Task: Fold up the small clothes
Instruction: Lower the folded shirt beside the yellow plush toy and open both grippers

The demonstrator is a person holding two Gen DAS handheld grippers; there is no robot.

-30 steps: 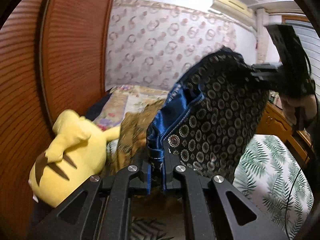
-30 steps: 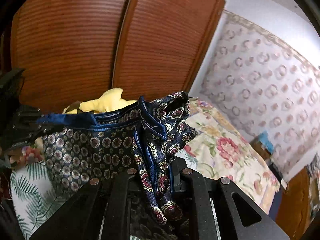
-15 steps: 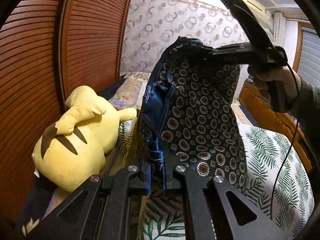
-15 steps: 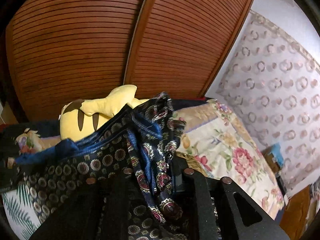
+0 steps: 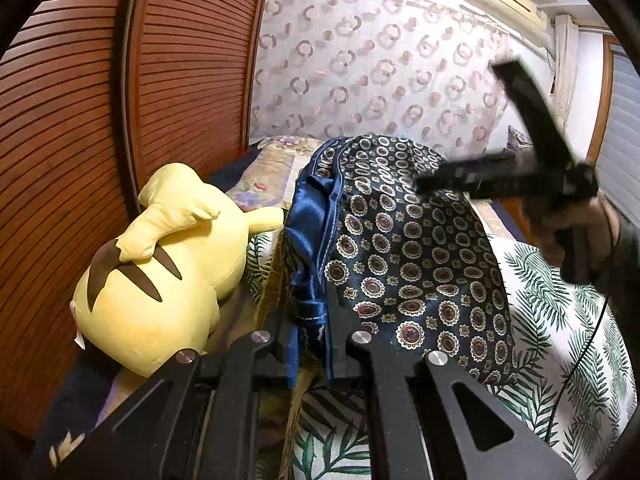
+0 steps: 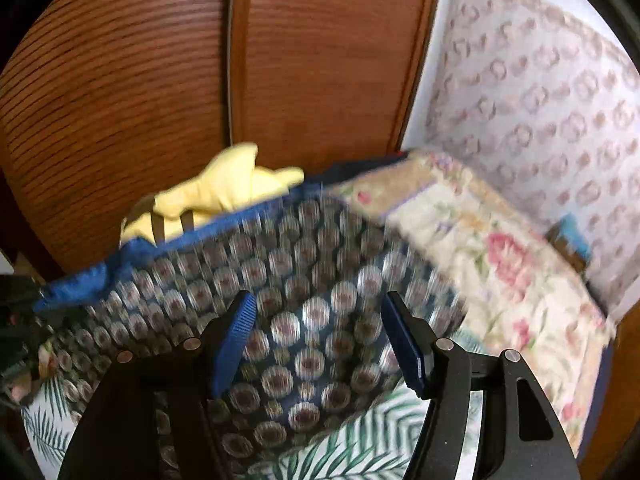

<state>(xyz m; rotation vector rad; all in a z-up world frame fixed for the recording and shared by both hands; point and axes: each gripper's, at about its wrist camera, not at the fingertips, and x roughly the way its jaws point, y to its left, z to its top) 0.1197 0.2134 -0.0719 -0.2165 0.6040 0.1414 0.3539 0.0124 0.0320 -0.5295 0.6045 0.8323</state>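
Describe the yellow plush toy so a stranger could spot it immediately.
Find the slatted wooden doors beside the bed. The yellow plush toy lies at their foot, left of the dark patterned garment. It is the only plain yellow thing, with brown stripes on its back.

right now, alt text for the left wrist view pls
The left tongs pinch the blue satin band of dark patterned shorts draped over a leaf-print bedcover. A yellow plush toy lies left by slatted wooden doors; the right tongs blur above the cloth.
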